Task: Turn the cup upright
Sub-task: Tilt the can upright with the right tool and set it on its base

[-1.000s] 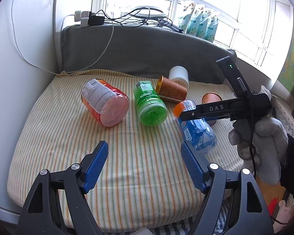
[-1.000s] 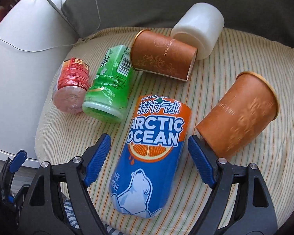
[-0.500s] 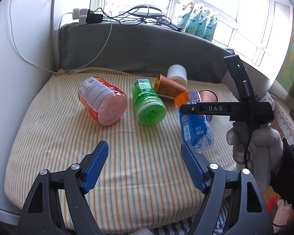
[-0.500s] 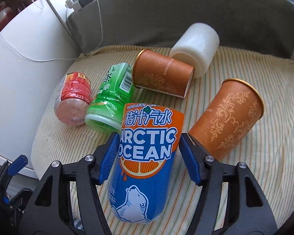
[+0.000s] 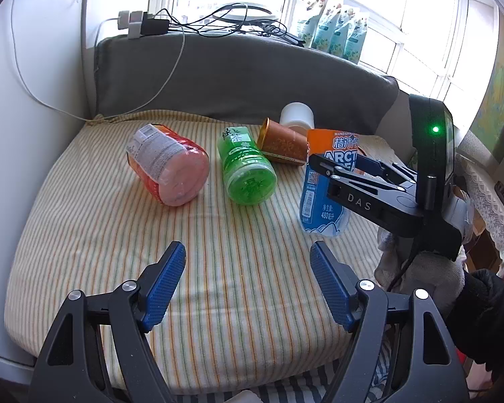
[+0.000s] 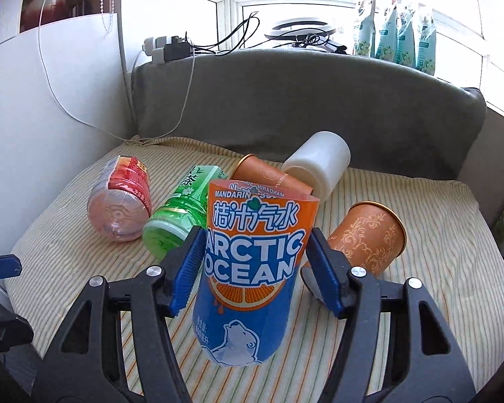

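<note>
My right gripper (image 6: 253, 265) is shut on the blue and orange Arctic Ocean cup (image 6: 248, 268) and holds it nearly upright, its base close to the striped cushion (image 6: 420, 302). In the left wrist view the cup (image 5: 326, 184) stands tilted at the right with the right gripper (image 5: 349, 174) clamped on it. My left gripper (image 5: 247, 285) is open and empty over the cushion's front. Lying on their sides are a red cup (image 5: 168, 168), a green cup (image 5: 245, 168), a brown cup (image 5: 282, 142), a white cup (image 5: 297, 114) and another brown cup (image 6: 366, 238).
A grey backrest (image 5: 235, 77) rises behind the cushion (image 5: 117, 252). A white cabinet (image 5: 27, 100) stands at the left with a cable hanging over it. Chargers, cables and several pouches (image 5: 336, 37) sit on the window sill. A gloved hand (image 5: 416, 275) holds the right gripper.
My right gripper closed on the Arctic Ocean cup and raised it from lying flat to nearly upright. My left gripper stayed open and barely moved.
</note>
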A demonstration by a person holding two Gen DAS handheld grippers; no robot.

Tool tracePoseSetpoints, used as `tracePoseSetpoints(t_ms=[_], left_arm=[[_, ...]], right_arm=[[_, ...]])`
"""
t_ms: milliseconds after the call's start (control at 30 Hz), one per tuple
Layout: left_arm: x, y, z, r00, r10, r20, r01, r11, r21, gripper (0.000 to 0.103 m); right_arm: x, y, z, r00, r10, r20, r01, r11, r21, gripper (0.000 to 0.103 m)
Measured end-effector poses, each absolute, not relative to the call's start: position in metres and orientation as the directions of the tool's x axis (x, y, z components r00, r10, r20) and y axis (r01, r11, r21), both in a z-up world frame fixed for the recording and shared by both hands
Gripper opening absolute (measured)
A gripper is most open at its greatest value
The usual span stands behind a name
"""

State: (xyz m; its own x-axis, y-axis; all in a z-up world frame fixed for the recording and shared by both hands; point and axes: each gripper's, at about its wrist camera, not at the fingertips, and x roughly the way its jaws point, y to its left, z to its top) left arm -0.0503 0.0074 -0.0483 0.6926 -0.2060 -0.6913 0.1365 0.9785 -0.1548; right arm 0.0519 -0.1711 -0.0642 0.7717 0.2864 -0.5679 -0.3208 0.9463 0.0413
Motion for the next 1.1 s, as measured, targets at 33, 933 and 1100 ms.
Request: tracePoseSetpoints(t_ms=[33,933,1100], left_arm=[[-0.050,0.007,-0.048,0.693,-0.204,-0.691,0.136,0.979,-0.153,0.077],[-0.056,0.000,-0.041,0.712,-0.202,-0.673,0.153,0.979,-0.133,0.077],[-0.060,-0.001,-0.037,0.719,-0.199,-0.666,0.157,0.980,-0.123,0.077]], right_arm=[[0.048,-0.172,-0.062,0.770,0.292,-0.568,-0.327,0.944,0.041,0.064],[-0.004,-0.181,-0.059,0.737,0.360,-0.572,-0.399,0.915,0.063,0.067],[-0.006,-0.178,-0.051,0.753,0.363,-0.549,-0.408,0.912,0.043,0.074]])
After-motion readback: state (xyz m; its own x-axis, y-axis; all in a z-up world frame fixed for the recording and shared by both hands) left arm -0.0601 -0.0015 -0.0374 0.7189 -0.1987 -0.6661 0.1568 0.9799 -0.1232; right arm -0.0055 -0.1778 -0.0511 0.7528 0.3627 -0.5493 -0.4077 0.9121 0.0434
